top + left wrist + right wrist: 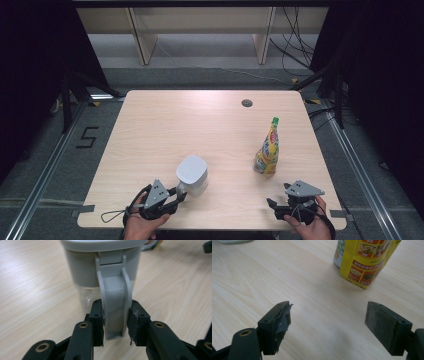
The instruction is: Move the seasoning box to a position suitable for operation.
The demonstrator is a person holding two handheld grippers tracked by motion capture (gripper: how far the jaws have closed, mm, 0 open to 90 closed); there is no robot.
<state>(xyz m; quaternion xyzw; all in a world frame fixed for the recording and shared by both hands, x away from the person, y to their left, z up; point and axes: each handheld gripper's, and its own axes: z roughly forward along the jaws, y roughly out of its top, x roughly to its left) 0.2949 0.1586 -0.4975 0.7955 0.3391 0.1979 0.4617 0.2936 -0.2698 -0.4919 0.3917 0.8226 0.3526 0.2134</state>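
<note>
Grey jug (193, 174) sat lower centre; the left gripper (115, 322), held level, had its pads clamped on the handle (115, 302). Right gripper (328, 320) gaped empty.

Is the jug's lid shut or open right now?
Shut: the white lid sits flat on the jug, no gap at the rim.

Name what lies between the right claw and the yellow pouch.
Nothing: in the right gripper view, bare table runs from the open right claw to the pouch. The high view agrees.
</note>
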